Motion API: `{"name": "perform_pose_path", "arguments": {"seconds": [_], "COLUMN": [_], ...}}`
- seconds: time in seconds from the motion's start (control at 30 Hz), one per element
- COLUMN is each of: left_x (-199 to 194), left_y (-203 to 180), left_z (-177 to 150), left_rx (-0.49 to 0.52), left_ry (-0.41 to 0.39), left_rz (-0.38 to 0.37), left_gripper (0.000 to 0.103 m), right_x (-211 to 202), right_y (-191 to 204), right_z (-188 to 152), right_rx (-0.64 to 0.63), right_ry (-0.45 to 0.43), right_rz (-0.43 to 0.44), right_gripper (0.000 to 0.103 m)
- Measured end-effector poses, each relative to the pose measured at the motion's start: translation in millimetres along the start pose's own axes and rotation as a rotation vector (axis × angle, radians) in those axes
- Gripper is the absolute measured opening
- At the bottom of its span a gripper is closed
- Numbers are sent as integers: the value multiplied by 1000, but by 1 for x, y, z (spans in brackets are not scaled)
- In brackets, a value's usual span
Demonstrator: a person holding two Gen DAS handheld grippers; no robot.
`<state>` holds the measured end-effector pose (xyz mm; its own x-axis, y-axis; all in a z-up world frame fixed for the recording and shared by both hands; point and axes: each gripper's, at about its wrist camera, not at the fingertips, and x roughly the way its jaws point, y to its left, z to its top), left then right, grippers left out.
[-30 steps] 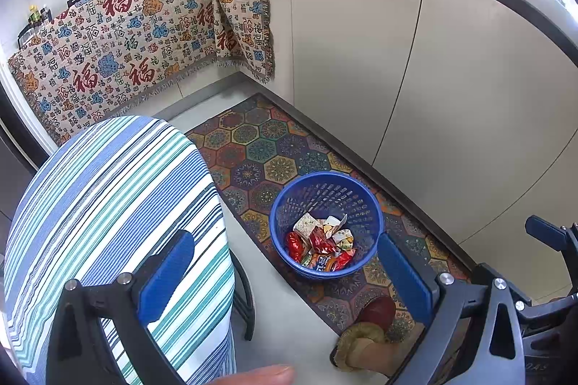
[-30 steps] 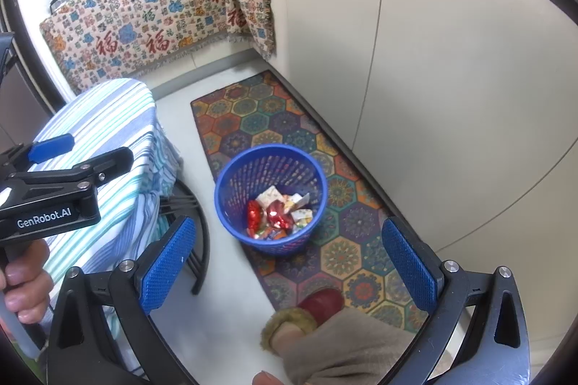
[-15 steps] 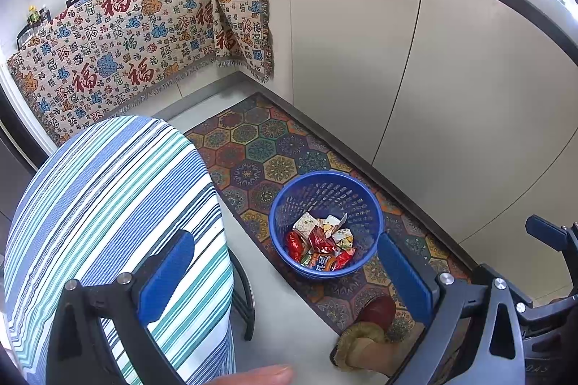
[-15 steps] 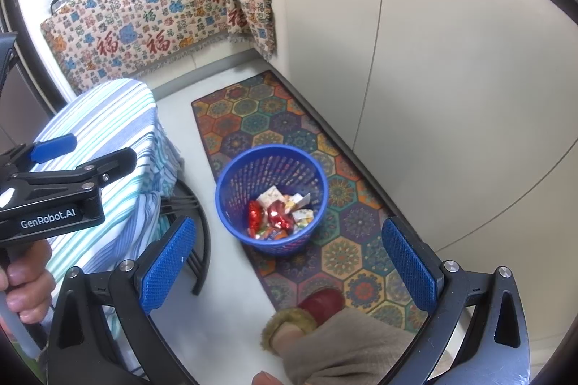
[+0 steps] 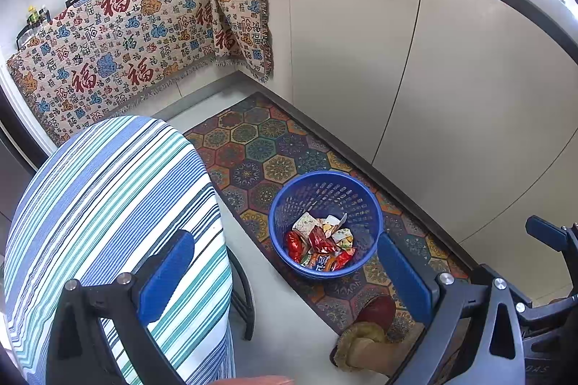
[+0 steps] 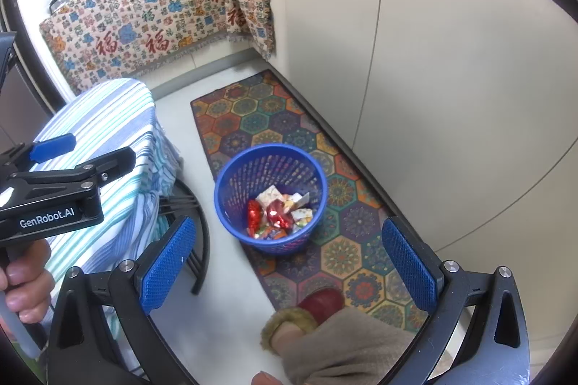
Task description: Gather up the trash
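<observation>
Both the left gripper [image 5: 285,271] and right gripper [image 6: 287,260] hover empty, fingers spread wide, above the wrapper-filled blue basket [image 6: 231,182].

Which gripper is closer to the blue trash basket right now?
Right, though only slightly. The right gripper hangs above the blue basket, open and empty. The left gripper hangs open farther left, partly over the striped stool.

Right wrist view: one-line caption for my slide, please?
Open right tongs above a blue basket of wrappers on the patterned rug.
</observation>
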<state>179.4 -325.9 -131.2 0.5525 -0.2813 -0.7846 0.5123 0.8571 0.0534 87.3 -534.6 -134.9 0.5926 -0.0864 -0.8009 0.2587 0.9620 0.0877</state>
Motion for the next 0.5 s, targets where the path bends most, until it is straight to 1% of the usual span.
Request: {"name": "perform_pose_path", "arguments": {"seconds": [0.27,0.5], "left_x": [-1,0], "left_y": [1,-4], "left_z": [-1,-2], "left_rx": [-3,17], "left_ry": [-11,-20], "left_rz": [-15,15], "left_gripper": [103,103], "right_x": [1,2], "right_y": [-2,-2], "right_z": [-3,-5], "right_rx": [3,8], "right_ry": [5,8], "right_rz": [-5,-8], "right_gripper": [103,103]}}
